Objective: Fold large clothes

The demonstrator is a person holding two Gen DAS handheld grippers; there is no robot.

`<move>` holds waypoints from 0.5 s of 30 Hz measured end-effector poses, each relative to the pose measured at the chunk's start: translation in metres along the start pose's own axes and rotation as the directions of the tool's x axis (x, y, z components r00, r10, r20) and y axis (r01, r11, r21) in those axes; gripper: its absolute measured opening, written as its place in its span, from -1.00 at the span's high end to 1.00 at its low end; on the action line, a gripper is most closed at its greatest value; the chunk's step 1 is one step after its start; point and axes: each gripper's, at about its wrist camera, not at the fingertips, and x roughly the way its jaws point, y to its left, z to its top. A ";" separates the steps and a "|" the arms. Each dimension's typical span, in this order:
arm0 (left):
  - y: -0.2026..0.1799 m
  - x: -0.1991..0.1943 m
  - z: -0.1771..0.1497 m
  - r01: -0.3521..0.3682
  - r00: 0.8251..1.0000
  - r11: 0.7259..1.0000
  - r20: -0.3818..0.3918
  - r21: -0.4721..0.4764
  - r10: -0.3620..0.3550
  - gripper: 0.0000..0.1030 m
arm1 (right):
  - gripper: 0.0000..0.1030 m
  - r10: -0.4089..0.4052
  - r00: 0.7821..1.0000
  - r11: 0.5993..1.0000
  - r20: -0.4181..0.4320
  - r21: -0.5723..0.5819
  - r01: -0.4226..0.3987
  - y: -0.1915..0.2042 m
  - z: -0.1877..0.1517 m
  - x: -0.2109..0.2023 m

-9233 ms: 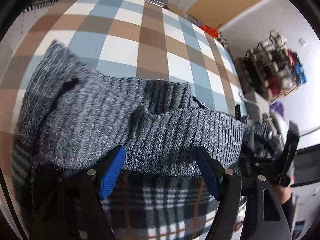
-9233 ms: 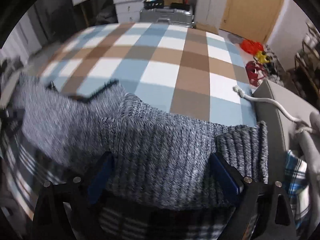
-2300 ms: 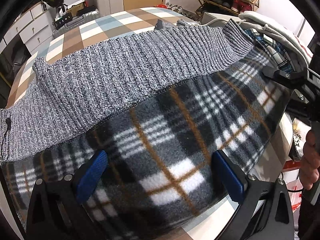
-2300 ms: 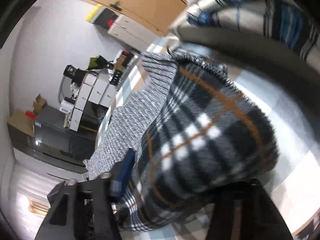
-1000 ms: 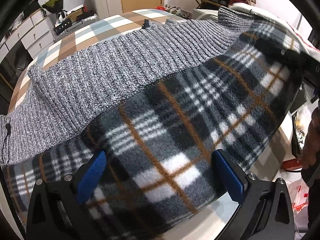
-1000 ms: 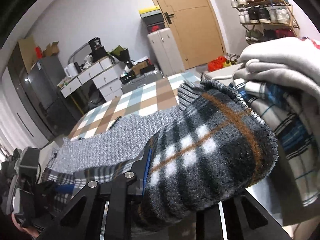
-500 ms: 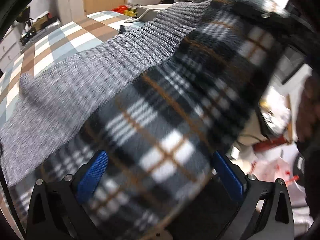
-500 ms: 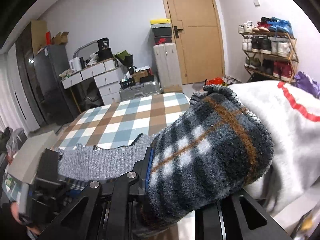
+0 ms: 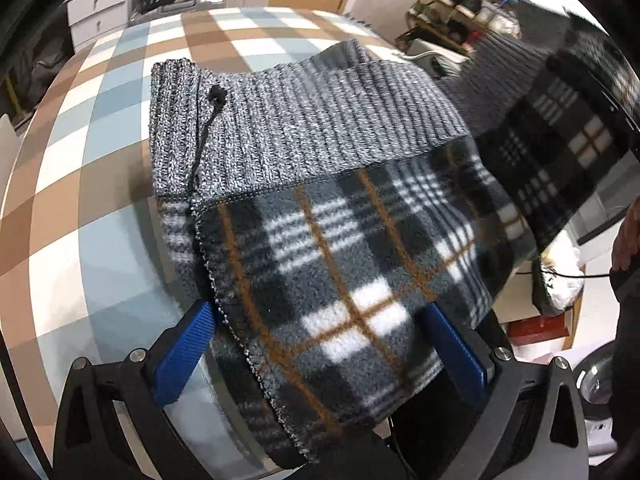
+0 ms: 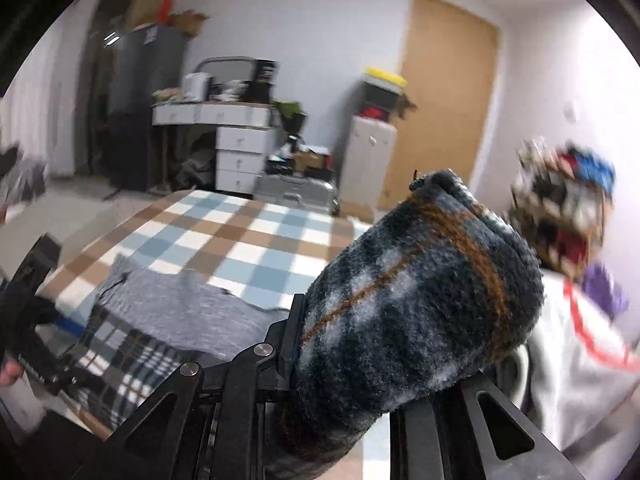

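Note:
A grey knit garment point(image 9: 304, 120) with a plaid fleece lining point(image 9: 360, 260) lies doubled over on the checked table point(image 9: 100, 140). My left gripper point(image 9: 318, 354) is open at the near edge. The plaid fleece lies between its blue pads point(image 9: 184, 354), which stand wide apart. The garment's far right end point(image 9: 560, 120) is lifted off the table, blurred. In the right wrist view my right gripper point(image 10: 380, 360) is shut on a bunched wad of that plaid fleece point(image 10: 420, 300), raised above the table point(image 10: 240, 236). The left gripper point(image 10: 32, 320) shows at the far left there.
A pile of pale clothes with a red stripe point(image 10: 580, 360) lies right of the table. A blurred shoe rack point(image 10: 568, 216) stands behind the pile. White drawers point(image 10: 236, 152), a silver case point(image 10: 296, 192) and a wooden door stand beyond the table. A person's hand point(image 9: 628, 240) shows at the right edge.
The right gripper has risen and rolled with the plaid end in it. The left gripper has swung across, and the garment now lies narrower and doubled on the table.

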 end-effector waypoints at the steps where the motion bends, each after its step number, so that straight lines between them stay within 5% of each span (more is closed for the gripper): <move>1: 0.002 -0.003 -0.003 0.008 1.000 1.000 0.004 0.005 -0.008 -0.96 | 0.65 0.006 1.000 0.999 0.008 -0.038 -0.006 0.014 0.004 -0.002; 7: 0.029 -0.002 0.001 0.153 0.988 0.987 0.017 -0.043 -0.152 -0.96 | 0.65 0.101 0.995 0.976 0.010 -0.193 -0.097 0.092 0.009 -0.004; 11: 0.063 0.001 -0.002 0.297 0.955 0.943 0.016 -0.153 -0.298 -0.95 | 0.65 0.149 0.989 0.930 -0.001 -0.341 -0.140 0.150 -0.008 -0.002; 15: 0.086 -0.005 -0.007 0.357 0.934 0.913 0.042 -0.196 -0.356 -0.95 | 0.65 0.214 0.975 0.877 -0.055 -0.428 -0.217 0.191 -0.035 0.004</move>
